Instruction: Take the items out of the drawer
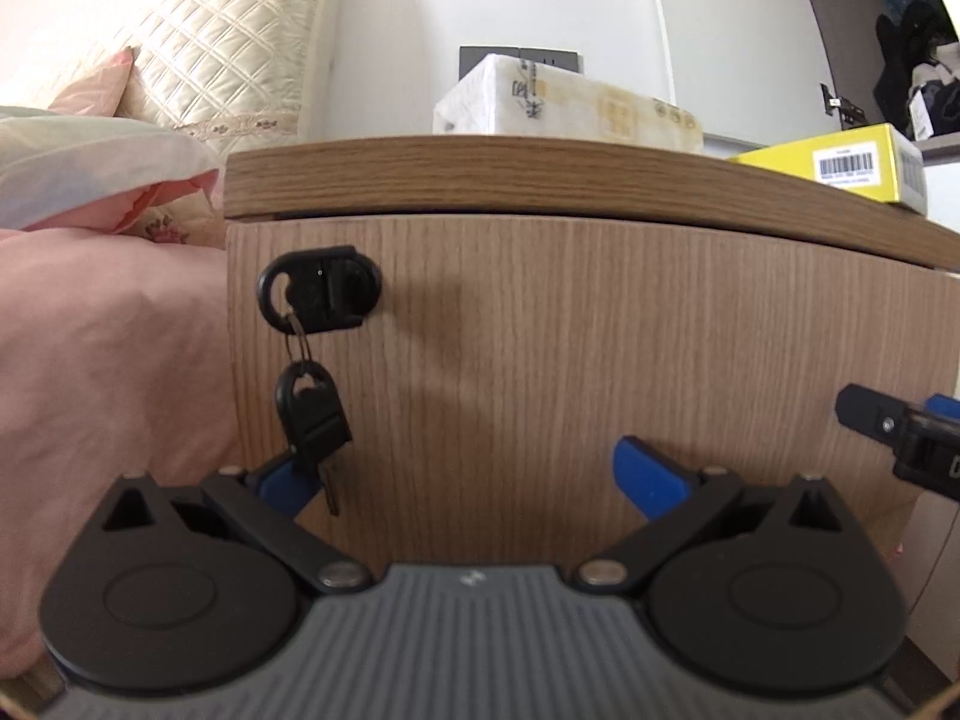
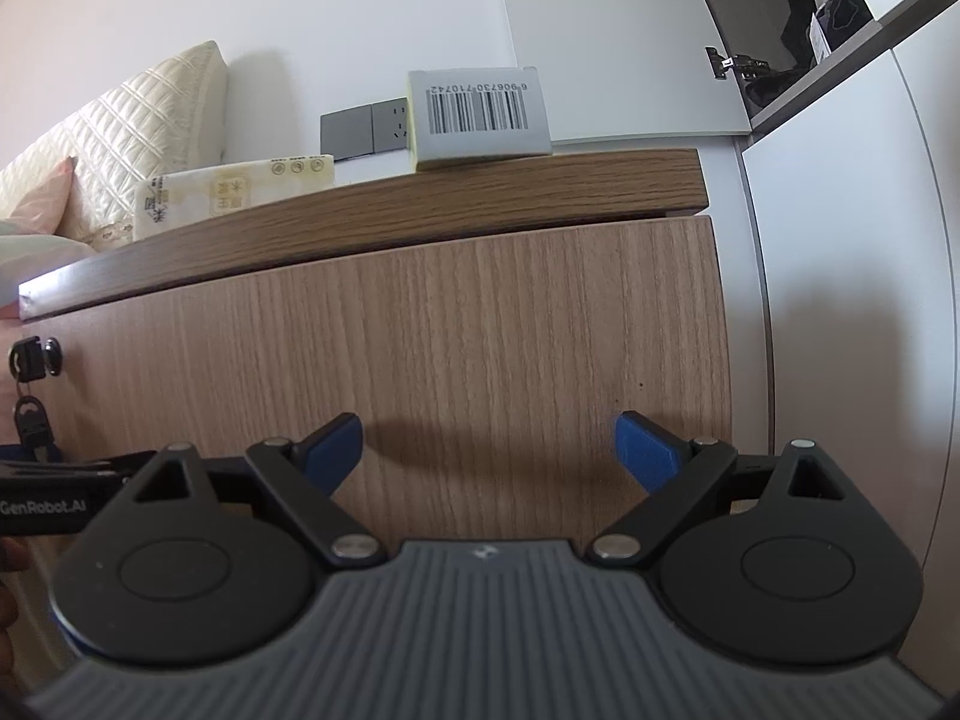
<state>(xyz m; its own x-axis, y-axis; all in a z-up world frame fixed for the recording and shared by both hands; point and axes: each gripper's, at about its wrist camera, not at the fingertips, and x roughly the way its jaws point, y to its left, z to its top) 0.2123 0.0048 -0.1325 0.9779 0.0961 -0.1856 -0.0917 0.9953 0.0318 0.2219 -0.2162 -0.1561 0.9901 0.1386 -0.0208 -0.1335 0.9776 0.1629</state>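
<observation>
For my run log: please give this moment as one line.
drawer: closed | left gripper: open, empty | right gripper: open, empty | key: hanging

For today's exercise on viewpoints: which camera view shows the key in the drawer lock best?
The left wrist view: the key appears large and near the centre. The right wrist view shows it small at the left edge.

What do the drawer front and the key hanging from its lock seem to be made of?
Drawer front: looks like light wood veneer or laminate with a matte finish, going by its fine vertical grain lines. Key: black head, probably plastic; the thin blade below looks like metal.
</observation>
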